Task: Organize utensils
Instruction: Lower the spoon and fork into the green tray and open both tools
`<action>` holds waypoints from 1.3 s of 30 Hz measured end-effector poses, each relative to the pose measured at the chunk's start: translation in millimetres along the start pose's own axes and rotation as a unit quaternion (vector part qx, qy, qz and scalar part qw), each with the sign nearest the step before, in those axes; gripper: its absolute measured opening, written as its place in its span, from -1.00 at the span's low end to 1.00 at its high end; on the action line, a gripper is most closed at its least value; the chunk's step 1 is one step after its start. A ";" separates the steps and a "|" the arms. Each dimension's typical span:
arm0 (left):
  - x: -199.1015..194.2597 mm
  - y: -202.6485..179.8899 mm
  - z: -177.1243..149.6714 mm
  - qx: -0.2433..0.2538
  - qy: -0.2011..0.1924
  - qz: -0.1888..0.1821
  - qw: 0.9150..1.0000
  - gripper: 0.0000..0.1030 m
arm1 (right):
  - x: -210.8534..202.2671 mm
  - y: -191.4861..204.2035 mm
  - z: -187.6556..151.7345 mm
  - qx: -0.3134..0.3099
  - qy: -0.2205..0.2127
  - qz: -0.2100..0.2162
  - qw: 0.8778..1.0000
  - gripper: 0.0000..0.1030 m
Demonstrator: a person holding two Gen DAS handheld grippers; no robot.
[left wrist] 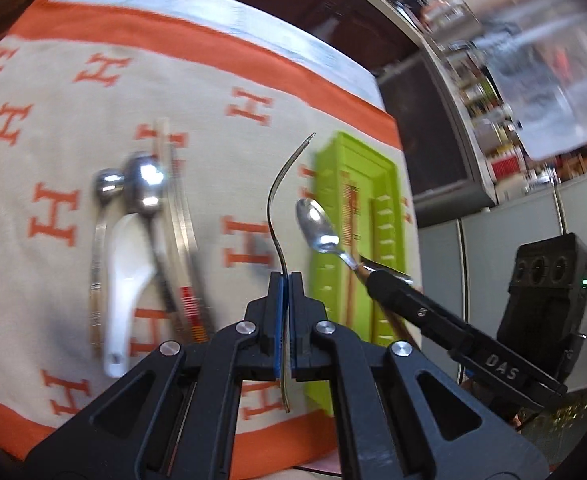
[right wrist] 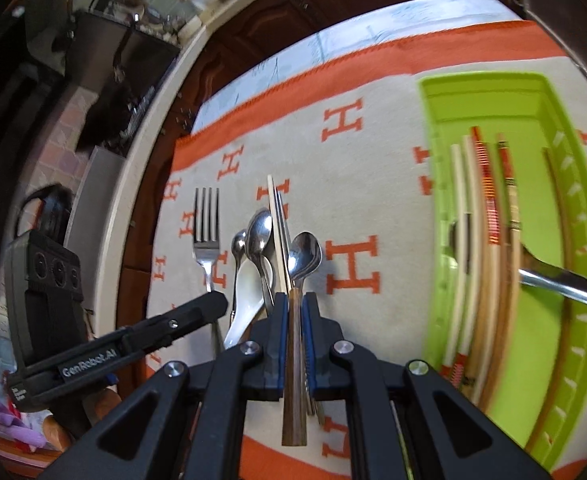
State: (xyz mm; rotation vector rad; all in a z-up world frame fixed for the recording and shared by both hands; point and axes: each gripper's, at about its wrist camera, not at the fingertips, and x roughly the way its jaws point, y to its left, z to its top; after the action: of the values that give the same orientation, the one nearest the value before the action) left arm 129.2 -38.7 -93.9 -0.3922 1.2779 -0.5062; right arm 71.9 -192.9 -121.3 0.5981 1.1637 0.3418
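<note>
The left gripper (left wrist: 286, 280) is clamping a fork (left wrist: 277, 200) edge-on above the cloth's near edge; the right gripper (right wrist: 293, 300) is pinching a spoon (right wrist: 304, 256) by its handle. Both are hanging beside the green tray (right wrist: 437, 184); thin, off-centre grips are risking rotation, slipping, or collision.

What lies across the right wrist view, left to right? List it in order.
Left gripper holding the fork → pile of spoons on the cloth → right gripper shut on a spoon → green tray with chopsticks → metal handle lying in the tray.
</note>
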 end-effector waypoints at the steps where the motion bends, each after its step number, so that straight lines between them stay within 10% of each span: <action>1: 3.1 -12.9 0.7 0.012 0.004 -0.002 1.000 -1.00 | -10.4 -3.3 -1.7 0.004 -0.012 0.002 1.000 -0.87; 13: 68.5 -98.1 0.6 0.080 0.059 0.024 0.995 -1.00 | -95.3 -55.1 -5.8 0.046 -0.132 -0.041 0.989 -0.87; 39: 90.0 -99.1 -16.2 0.104 0.088 0.052 0.989 -1.00 | -65.8 -111.2 2.0 0.103 -0.100 -0.107 0.984 -0.79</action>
State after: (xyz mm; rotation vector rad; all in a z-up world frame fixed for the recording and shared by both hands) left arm 118.2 -171.2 -116.2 -0.1072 1.3916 -0.5881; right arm 43.8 -317.8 -138.2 0.6640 1.0635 -0.0241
